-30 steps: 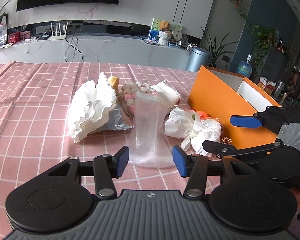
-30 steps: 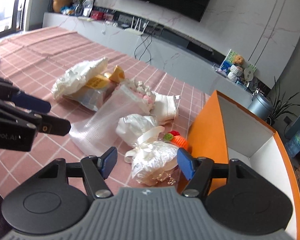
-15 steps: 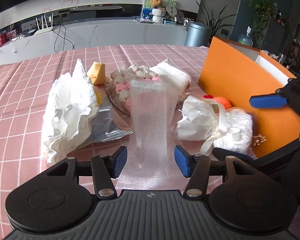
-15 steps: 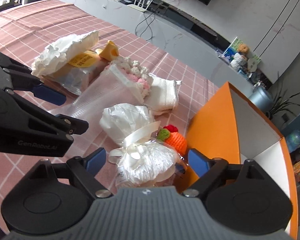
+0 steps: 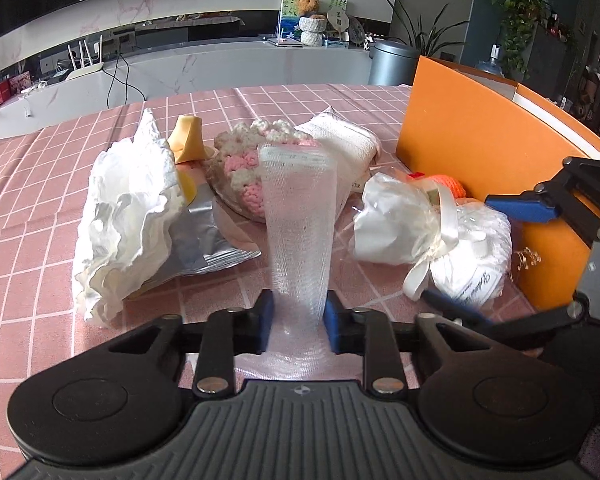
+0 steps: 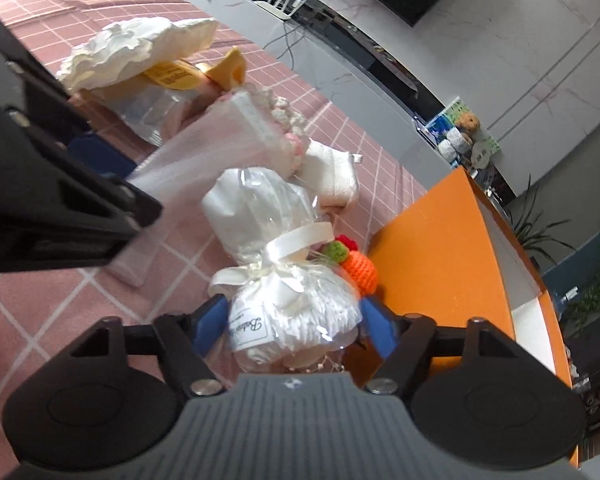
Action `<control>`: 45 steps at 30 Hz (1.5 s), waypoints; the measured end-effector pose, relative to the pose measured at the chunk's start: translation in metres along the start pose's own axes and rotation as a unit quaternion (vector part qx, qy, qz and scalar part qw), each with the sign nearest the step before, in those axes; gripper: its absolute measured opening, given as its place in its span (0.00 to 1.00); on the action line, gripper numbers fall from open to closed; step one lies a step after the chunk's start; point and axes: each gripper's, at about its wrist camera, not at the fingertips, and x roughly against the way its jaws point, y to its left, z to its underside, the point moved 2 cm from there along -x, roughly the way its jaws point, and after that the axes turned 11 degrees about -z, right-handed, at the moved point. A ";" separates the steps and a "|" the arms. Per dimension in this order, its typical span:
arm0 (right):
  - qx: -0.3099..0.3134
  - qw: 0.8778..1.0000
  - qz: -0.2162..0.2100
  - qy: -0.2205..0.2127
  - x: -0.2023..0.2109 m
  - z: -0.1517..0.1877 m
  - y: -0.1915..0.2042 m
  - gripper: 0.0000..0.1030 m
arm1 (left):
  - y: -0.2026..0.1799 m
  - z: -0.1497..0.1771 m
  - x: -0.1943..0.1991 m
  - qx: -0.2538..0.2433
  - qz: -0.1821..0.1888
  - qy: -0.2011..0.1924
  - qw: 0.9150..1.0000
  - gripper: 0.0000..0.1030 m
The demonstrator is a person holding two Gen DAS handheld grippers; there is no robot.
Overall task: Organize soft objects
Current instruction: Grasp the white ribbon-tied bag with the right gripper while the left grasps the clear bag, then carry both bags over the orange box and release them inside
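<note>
The left gripper is closing on a clear mesh plastic bag at lower centre, while the right gripper is closing around a ribbon-tied white cellophane bundle. Both wrappers look slippery; either could slide free or snag neighbours beside the orange cardboard box.

Left gripper: your tool had a ribbed grey body, black linkage arms with round discs, silver screw heads, blue finger pads | Right gripper: same ribbed grey body, a small round emblem at its top edge, black arms, silver screws, blue pads.
</note>
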 end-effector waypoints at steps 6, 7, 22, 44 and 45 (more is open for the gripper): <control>-0.015 1.000 -0.016 -0.009 0.006 0.003 -0.001 0.55 | -0.002 0.006 0.007 -0.001 -0.004 -0.002 1.000 0.02; -0.018 1.000 -0.019 -0.011 0.008 0.004 0.000 0.54 | -0.003 0.008 0.009 0.000 -0.004 -0.003 1.000 0.02; -0.108 0.987 -0.086 -0.080 0.063 0.004 -0.011 0.47 | -0.004 0.016 0.058 0.027 -0.021 -0.027 0.999 0.02; -0.202 0.960 -0.025 -0.194 0.183 0.042 -0.084 0.47 | -0.058 -0.023 0.139 -0.014 -0.027 -0.129 0.991 0.02; -0.205 0.959 -0.019 -0.196 0.187 0.045 -0.090 0.47 | -0.062 -0.025 0.140 -0.019 -0.024 -0.134 0.991 0.02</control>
